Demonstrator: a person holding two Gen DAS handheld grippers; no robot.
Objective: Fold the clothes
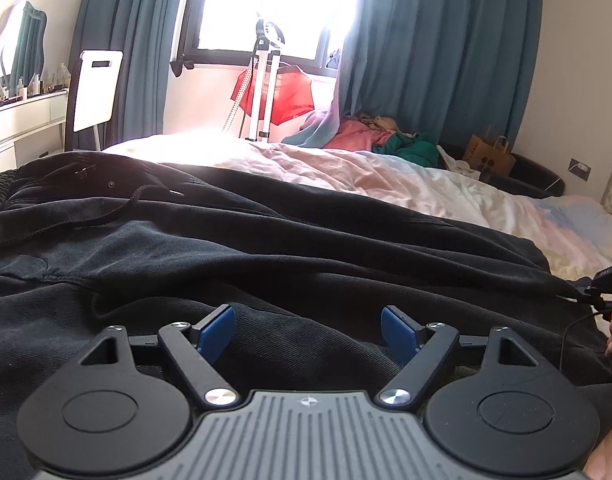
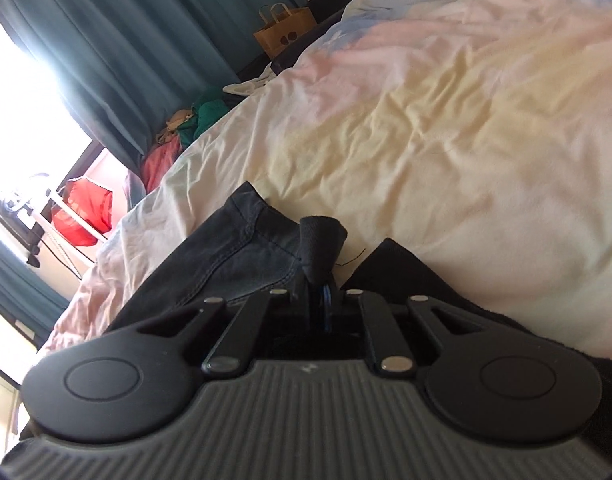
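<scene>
Black trousers: matt cloth. Duvet: creased cotton-like cloth. Bag: brown paper.

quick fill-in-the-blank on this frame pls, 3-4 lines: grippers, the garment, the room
1. The left hand-held gripper hovers over the black garment with its jaws ____.
2. The right hand-held gripper is ____ on a fold of that garment.
3. The garment lies on a ____.
4. The curtains by the window are ____ in colour.

Missing words: open; shut; bed; teal
</scene>
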